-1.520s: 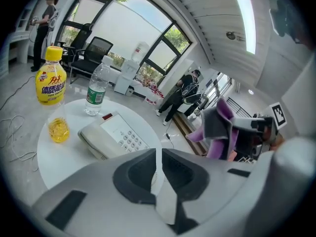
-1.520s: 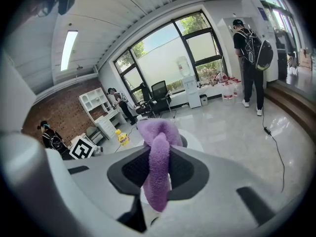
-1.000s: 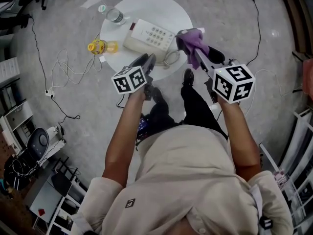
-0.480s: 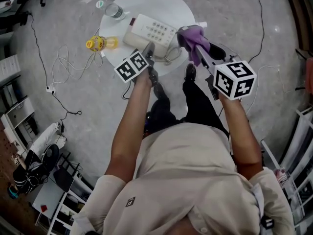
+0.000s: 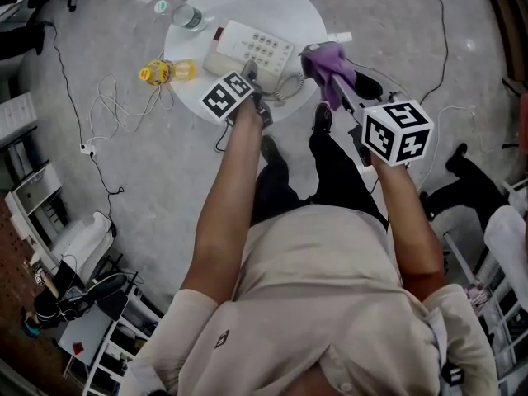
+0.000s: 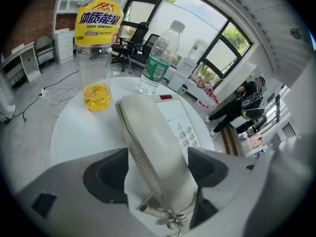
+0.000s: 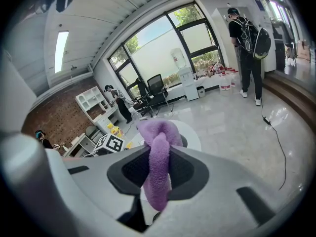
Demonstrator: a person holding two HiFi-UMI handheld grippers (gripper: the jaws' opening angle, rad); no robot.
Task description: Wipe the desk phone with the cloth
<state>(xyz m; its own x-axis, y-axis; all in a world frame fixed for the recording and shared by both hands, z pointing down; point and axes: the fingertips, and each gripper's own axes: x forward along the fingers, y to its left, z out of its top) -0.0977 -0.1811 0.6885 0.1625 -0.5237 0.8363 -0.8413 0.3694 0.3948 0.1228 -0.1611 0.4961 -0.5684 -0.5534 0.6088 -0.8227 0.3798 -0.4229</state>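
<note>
Bottles: a yellow-labelled drink bottle (image 5: pixel 165 73) and a clear water bottle (image 5: pixel 191 16) stand at the left rim of the round white table (image 5: pixel 305 15), out of the wiping path.
Left gripper (image 6: pixel 160 169): its jaws have just been opening and are now wide. They straddle the cream handset (image 6: pixel 148 132) without pressing, probably to steady it.
Desk phone (image 5: pixel 252 48): cream push-button set, mid-table.
Right gripper (image 7: pixel 157 172): clamped on the purple fleece cloth (image 5: pixel 326 63), near the phone's right, ready to wipe.

Noted smooth matt cream plastic phone handset (image 6: pixel 150 127) inside left gripper (image 6: pixel 158 157); soft fuzzy purple fleece cloth (image 7: pixel 159 186) inside right gripper (image 7: pixel 159 154).
</note>
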